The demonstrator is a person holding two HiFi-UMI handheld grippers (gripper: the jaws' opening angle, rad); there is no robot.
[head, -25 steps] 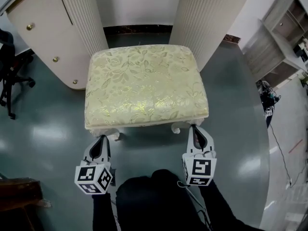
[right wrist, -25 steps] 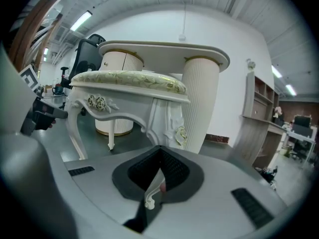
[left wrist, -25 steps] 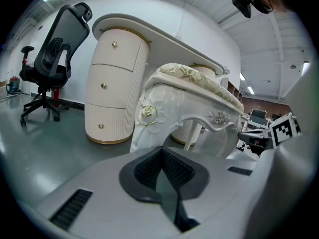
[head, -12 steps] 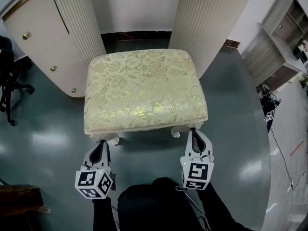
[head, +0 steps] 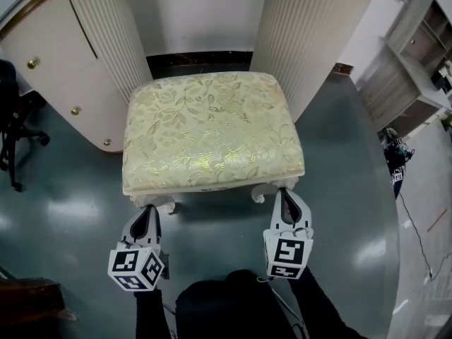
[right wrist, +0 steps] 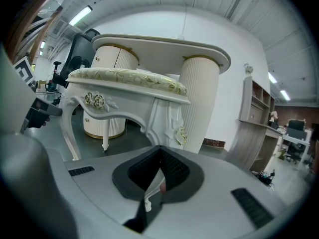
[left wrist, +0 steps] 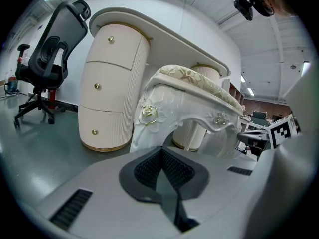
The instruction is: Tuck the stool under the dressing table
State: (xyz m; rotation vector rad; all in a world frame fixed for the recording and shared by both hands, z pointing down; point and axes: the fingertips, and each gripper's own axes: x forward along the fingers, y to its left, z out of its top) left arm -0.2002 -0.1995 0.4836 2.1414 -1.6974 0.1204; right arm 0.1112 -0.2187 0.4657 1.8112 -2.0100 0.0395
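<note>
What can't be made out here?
Head view: the back legs of the stool, hidden under its seat.
Head view: the top of the dressing table, cut off by the upper edge.
Both gripper views: whether the left gripper or right gripper touches a stool leg; each gripper's own body blocks it.

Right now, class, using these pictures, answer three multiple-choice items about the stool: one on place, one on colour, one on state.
1. Where is the stool? A on a rug; B between the two pedestals of the table; C on a bed.
2. Its cushion is: A red; B blue; C pale gold.
3. The stool is: A upright; B on its side; C upside down.
Key: B, a pedestal flanks each side; C, gold leaf pattern; A, cushion on top, legs down.
</note>
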